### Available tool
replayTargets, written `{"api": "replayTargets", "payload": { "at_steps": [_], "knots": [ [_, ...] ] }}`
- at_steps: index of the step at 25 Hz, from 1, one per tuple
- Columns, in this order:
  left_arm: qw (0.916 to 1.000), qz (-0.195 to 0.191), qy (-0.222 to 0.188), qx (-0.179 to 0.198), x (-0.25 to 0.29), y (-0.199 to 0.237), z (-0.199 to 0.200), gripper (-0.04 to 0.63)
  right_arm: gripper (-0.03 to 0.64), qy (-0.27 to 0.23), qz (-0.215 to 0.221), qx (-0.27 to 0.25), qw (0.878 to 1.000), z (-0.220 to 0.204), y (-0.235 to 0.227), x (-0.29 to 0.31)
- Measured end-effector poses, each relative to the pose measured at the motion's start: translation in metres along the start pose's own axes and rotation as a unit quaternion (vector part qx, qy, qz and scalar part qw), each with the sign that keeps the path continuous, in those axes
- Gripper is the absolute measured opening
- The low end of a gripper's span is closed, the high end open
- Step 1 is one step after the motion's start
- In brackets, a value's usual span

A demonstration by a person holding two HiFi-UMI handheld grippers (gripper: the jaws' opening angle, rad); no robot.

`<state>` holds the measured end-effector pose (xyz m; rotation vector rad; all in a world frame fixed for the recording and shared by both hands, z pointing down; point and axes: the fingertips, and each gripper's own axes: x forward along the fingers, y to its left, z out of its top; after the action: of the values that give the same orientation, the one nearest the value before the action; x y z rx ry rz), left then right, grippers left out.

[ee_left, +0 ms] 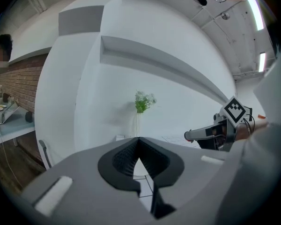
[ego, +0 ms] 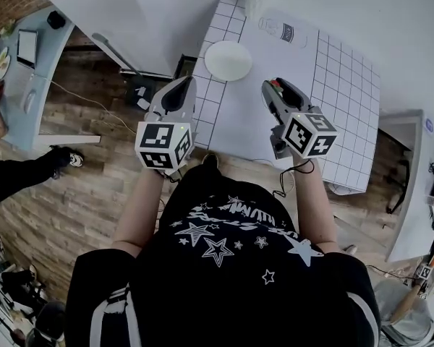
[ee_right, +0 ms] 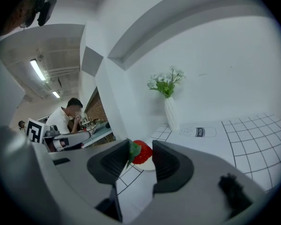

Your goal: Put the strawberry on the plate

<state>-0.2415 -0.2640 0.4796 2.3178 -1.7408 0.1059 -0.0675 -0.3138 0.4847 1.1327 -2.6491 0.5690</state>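
The red strawberry [ee_right: 141,152], green leaves to the left, sits between the pads of my right gripper [ee_right: 141,154], which is shut on it. From the head view that gripper [ego: 274,86] hovers over the white gridded table [ego: 343,85], and a bit of red shows at its tip. The round white plate [ego: 228,60] lies ahead and slightly left of it, near the table's left edge, with nothing on it. Part of the plate [ee_right: 151,165] shows just behind the strawberry. My left gripper [ego: 184,85] hangs at the table's left edge, below the plate; its pads [ee_left: 138,142] meet at the tip and hold nothing.
A white vase with green and white flowers [ee_right: 171,110] stands at the table's far end by the wall. A flat printed sheet [ego: 282,31] lies beyond the plate. A desk [ego: 25,56] and a seated person [ee_right: 65,116] are off to the left, over wooden floor.
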Motion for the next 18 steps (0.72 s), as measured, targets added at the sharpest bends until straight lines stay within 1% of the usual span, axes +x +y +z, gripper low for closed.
{"api": "replayTargets", "payload": {
  "at_steps": [4, 9, 18],
  "knots": [
    [0.9999, -0.004, 0.007, -0.007, 0.018, 0.018, -0.006, 0.009, 0.167, 0.019, -0.001, -0.008, 1.0, -0.005, -0.004, 0.037],
    [0.9997, -0.003, 0.02, -0.014, 0.033, 0.037, -0.015, 0.009, 0.167, 0.055, -0.008, -0.023, 0.998, -0.024, -0.011, 0.081],
    [0.9989, 0.004, 0.043, -0.021, 0.047, 0.061, -0.031, 0.009, 0.167, 0.121, -0.007, -0.065, 0.991, -0.062, -0.02, 0.145]
  ]
}}
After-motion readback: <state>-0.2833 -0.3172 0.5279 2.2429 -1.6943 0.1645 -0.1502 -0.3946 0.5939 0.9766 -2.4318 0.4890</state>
